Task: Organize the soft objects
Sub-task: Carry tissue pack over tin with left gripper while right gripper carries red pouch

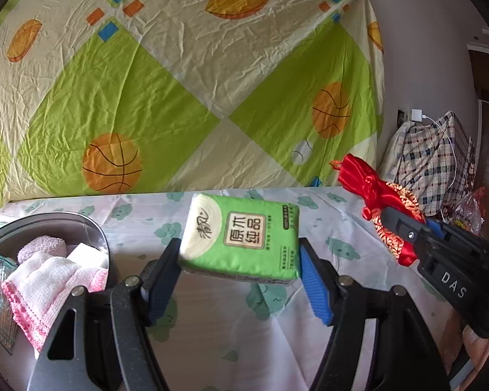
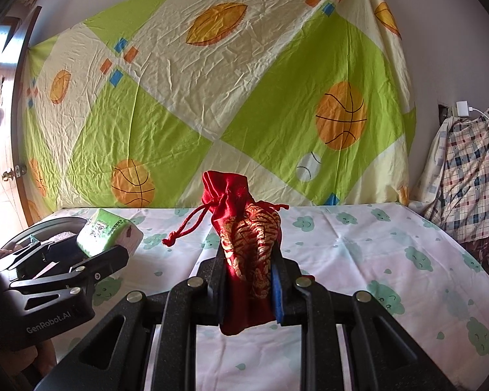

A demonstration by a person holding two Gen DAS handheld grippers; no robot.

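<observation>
My left gripper (image 1: 239, 255) is shut on a green tissue pack (image 1: 241, 233) and holds it above the table. The pack also shows in the right wrist view (image 2: 106, 233), at the left, near the bin. My right gripper (image 2: 247, 257) is shut on a red drawstring pouch with gold embroidery (image 2: 247, 238), held upright above the table. The pouch also shows at the right of the left wrist view (image 1: 384, 205). A dark round bin (image 1: 96, 228) at the left holds a pink towel (image 1: 49, 286), a fluffy pink cloth (image 1: 42, 247) and a white block (image 1: 88, 255).
The table is covered by a white cloth with green cloud prints (image 2: 375, 254). A green and cream sheet with basketballs (image 2: 212, 97) hangs behind it. A plaid bundle (image 2: 472, 169) and a charger cable (image 1: 440, 127) lie at the right.
</observation>
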